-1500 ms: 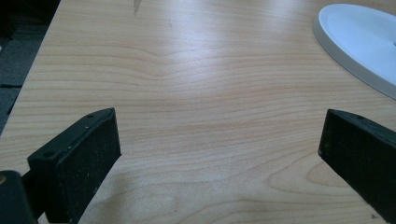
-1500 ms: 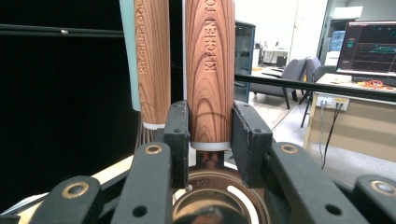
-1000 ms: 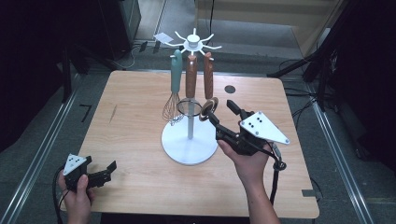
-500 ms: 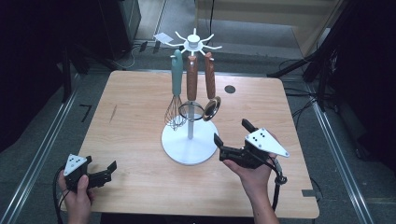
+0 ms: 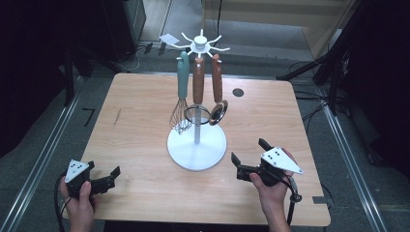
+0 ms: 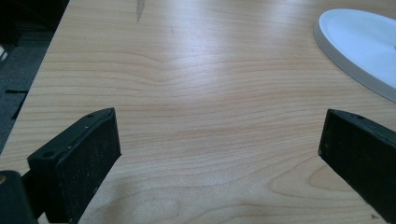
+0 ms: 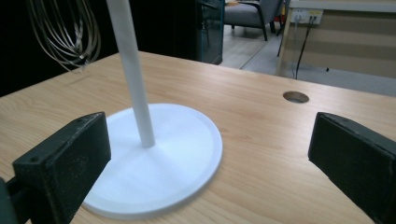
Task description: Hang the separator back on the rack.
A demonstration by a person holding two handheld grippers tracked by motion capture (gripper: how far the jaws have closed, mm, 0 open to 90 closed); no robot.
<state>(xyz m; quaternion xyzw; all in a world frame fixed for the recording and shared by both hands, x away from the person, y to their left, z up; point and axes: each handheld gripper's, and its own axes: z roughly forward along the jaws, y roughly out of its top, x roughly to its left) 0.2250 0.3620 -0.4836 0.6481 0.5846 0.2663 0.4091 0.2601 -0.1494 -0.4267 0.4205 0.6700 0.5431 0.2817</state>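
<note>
Right gripper (image 5: 246, 162): fingers (image 7: 65, 168) spread wide, nothing between them; they have just been opening. The gripper sits low over the table (image 5: 135, 111), near its front edge, pointing toward the white stand (image 5: 197, 147). Ahead of the fingertips lies the stand's round base; its pole rises just beyond the left finger in the right gripper view.

Left gripper (image 5: 104, 180): fingers (image 6: 77, 161) also spread, empty, resting low near the table's front left corner, well apart from the stand.

On the stand's top hooks hang a teal-handled whisk (image 5: 182, 92) and two brown-handled utensils (image 5: 205, 79), all above and beyond the right fingertips.

Hazards from here:
- A forward or sideways sweep of the right gripper could strike the base or pole, since they stand close ahead; the stand would likely rock.
- Rocking may swing the hung utensils off their hooks.
- A trailing cable could snag the table edge.
</note>
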